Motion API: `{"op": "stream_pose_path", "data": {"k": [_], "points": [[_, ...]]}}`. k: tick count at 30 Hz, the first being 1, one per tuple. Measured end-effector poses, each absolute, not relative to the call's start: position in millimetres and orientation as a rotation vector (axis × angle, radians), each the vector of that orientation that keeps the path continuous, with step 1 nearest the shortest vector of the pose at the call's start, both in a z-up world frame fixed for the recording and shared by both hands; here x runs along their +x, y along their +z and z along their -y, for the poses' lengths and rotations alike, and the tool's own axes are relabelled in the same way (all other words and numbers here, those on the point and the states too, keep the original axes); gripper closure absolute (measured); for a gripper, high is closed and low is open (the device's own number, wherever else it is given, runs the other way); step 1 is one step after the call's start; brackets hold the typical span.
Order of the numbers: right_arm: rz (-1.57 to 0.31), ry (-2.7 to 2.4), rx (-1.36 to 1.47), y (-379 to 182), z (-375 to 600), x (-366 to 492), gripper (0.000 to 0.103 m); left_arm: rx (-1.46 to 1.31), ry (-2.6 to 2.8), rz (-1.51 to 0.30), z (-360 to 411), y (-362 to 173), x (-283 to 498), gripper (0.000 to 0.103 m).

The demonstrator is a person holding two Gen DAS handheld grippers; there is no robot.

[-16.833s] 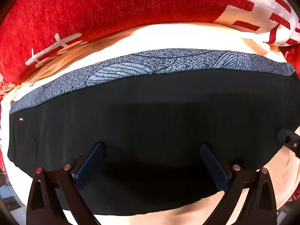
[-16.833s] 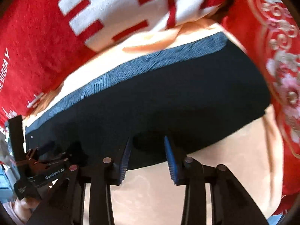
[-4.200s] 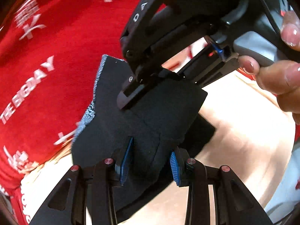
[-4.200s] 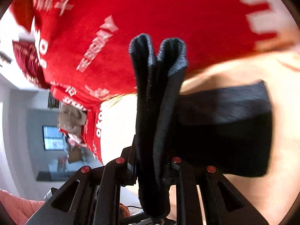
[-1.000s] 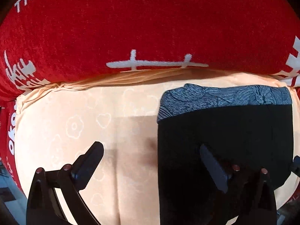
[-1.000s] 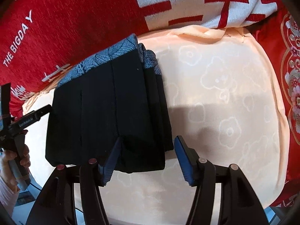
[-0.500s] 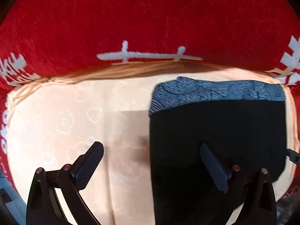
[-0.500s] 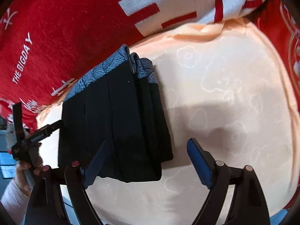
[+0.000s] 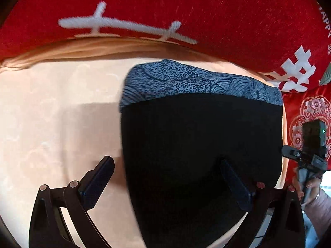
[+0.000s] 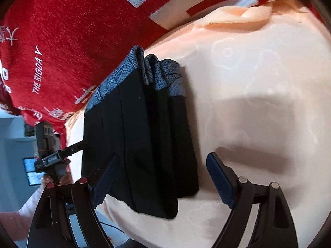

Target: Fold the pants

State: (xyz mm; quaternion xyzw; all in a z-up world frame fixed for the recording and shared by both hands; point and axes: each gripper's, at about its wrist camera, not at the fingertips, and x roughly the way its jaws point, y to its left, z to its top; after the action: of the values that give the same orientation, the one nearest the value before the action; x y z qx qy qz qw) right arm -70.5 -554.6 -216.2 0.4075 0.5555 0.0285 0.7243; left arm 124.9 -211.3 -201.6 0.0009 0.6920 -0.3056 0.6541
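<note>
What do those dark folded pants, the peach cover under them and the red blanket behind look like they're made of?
The pants look like soft matte black knit, probably stretchy, with a grey-blue printed waistband; the layered folds drape limply. The peach cover seems a smooth woven cloth with a faint sheen and tone-on-tone flower pattern. The red blanket looks fuzzy, like fleece or chenille, from its visible nap.

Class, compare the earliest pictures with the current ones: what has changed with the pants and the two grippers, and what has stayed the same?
The pants, once spread wide, are now folded into a compact stack. The right gripper, which pinched them mid-fold, has let go; the left gripper is open too. The peach sheet and red blanket are unchanged.
</note>
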Motion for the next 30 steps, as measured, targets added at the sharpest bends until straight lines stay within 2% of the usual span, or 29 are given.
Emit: {"op": "stream_pose_path", "data": {"k": [6, 12, 14, 17, 19, 23, 30], "points": [[-1.226, 0.182, 0.955, -241.4, 550.6, -47.1, 0.015, -0.093, -0.729, -1.609, 217.1, -226.7, 134.2, 0.0], [-1.215, 0.145, 1.042, -248.1, 553.5, -43.2, 0.016, -0.094, -0.703, -1.593, 218.9, -216.9, 127.7, 0.001], [-1.231, 0.121, 1.041, -246.2, 554.4, -44.7, 0.021, -0.111, -0.714, -1.565, 221.9, -210.2, 123.1, 0.018], [-1.238, 0.116, 1.032, -237.5, 550.1, -44.4, 0.042, -0.057, -0.72, -1.497, 228.7, -190.0, 111.2, 0.035], [-1.227, 0.125, 1.009, -227.3, 546.1, -46.1, 0.052, -0.053, -0.712, -1.474, 229.9, -178.5, 108.9, 0.041], [-1.211, 0.158, 1.026, -212.5, 540.0, -51.0, 0.057, -0.054, -0.692, -1.438, 227.8, -151.8, 96.5, 0.043], [-1.204, 0.239, 1.064, -188.1, 521.3, -75.9, 0.058, -0.056, -0.651, -1.422, 204.6, -119.7, 54.9, 0.043]]}}
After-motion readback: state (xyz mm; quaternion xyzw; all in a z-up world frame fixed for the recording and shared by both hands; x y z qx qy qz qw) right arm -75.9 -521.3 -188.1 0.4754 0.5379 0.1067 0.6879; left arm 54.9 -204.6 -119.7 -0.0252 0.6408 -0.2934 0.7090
